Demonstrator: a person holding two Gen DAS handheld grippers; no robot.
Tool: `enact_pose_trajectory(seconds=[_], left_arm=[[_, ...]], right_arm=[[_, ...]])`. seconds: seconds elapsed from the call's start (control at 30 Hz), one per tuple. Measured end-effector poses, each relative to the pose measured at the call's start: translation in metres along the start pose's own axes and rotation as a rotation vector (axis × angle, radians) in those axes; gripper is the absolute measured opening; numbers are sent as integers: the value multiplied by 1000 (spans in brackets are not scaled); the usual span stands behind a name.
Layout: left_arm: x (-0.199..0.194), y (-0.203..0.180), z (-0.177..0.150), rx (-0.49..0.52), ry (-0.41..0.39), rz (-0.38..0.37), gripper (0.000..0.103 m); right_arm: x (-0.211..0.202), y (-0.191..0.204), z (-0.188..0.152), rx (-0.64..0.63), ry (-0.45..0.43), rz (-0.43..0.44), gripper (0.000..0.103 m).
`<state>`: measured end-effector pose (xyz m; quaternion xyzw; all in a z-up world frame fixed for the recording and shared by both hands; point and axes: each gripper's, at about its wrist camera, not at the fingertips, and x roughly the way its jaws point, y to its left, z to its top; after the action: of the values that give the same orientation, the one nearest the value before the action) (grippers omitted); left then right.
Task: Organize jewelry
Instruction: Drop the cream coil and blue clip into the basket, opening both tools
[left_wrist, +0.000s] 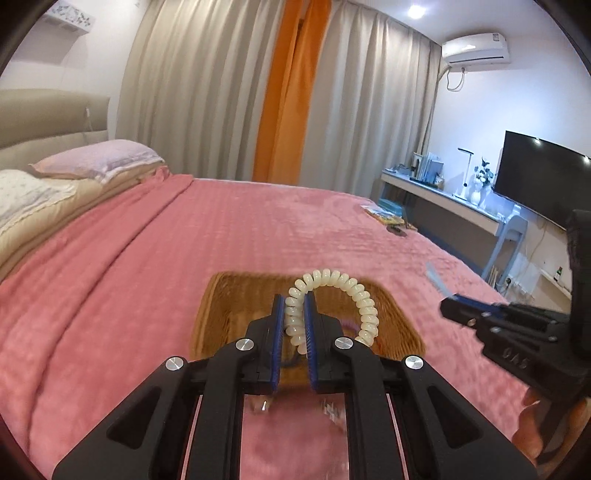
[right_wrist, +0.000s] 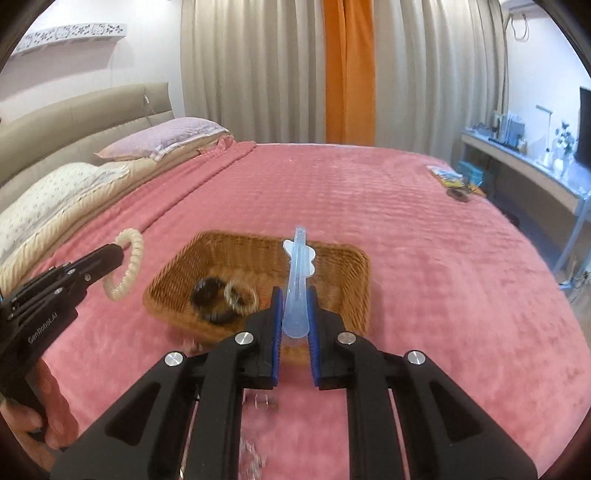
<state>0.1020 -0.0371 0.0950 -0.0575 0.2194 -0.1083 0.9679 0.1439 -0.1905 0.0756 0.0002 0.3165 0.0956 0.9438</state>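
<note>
Basket (right_wrist: 343, 273), woven and brown, sat on the pink bed (right_wrist: 424, 229), near the foot edge and between the two tools. The left tool (left_wrist: 295, 321) was pinching a cream coil bracelet (left_wrist: 364, 299) by one side of its loop, its blue pads (left_wrist: 277, 314) pressed against the coils; the loop rose free above the basket's near wall in the left wrist view. From the right wrist view that same left tool (right_wrist: 117, 254) hung left of the basket, over the bedspread, with the bracelet (right_wrist: 127, 267) dangling from its tip. The right tool (right_wrist: 294, 314) was clamped on a pale blue hair clip (right_wrist: 296, 280), which stood nearly upright between the pads and pointed to the far side over the basket. In the left wrist view the right tool (left_wrist: 448, 308) showed at the right, the clip (left_wrist: 436, 278) sticking out from its tip. Inside the basket lay a dark ring-shaped piece (right_wrist: 210, 295) and, just right of it and touching, a lighter ring (right_wrist: 240, 293); both were blurred. Small shiny bits (right_wrist: 264, 400) lay on the bedspread nearer than the basket, too blurred to name.
</note>
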Motion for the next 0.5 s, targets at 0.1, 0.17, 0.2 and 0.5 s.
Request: enact_pose_trajectory(seconds=[0.1, 0.17, 0.2, 0.5], left_arm=[[33, 3, 4, -6, 5, -3, 9], [57, 7, -1, -13, 19, -7, 9], [67, 9, -3, -17, 29, -4, 9], [111, 25, -29, -17, 124, -12, 9]], right_arm=[[34, -3, 8, 24, 35, 12, 11], [66, -7, 11, 54, 80, 37, 11], [75, -8, 11, 64, 92, 45, 11], [144, -8, -5, 93, 214, 75, 11]])
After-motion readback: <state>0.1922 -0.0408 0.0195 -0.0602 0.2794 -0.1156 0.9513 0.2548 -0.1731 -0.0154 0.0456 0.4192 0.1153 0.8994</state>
